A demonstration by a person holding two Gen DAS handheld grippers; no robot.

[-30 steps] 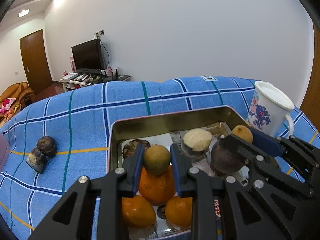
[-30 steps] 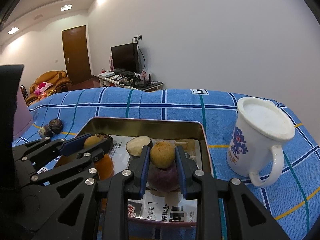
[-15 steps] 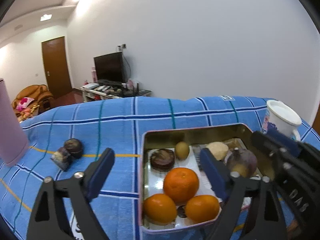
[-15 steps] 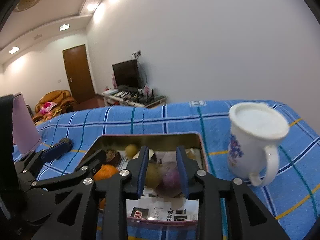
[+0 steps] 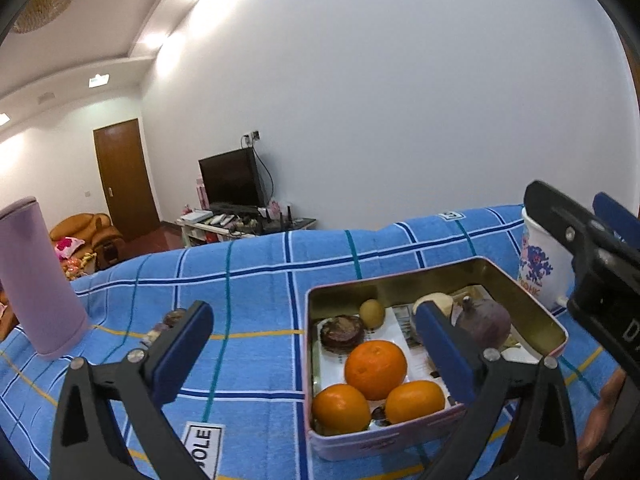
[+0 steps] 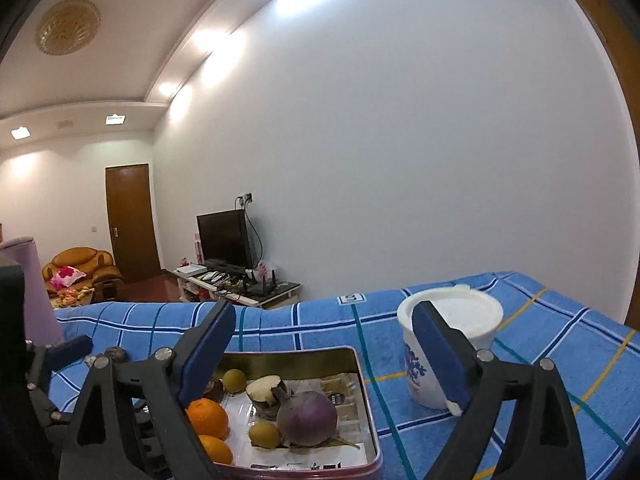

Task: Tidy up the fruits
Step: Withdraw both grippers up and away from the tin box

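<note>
Fruits mostly in tin [image 5: 520, 292] on blue cloth: 3 oranges [image 5: 376, 364], 2 small yellow-green ones. Both grippers, left [image 5: 312, 356] & right [image 6: 328, 352], spread wide, empty. Approx. 2 dark items [image 5: 168, 320] remain outside.

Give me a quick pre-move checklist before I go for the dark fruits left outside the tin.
1. Left gripper open, empty: ok.
2. Right gripper open, empty: ok.
3. Tin sits flat on the blue cloth: ok.
4. Dark fruits outside the tin, partly hidden behind the left finger: exact pose cannot tell.
5. Room in the tin for more: ok, bare paper behind the oranges.
6. Purple cylinder clear of the dark fruits: ok.
</note>
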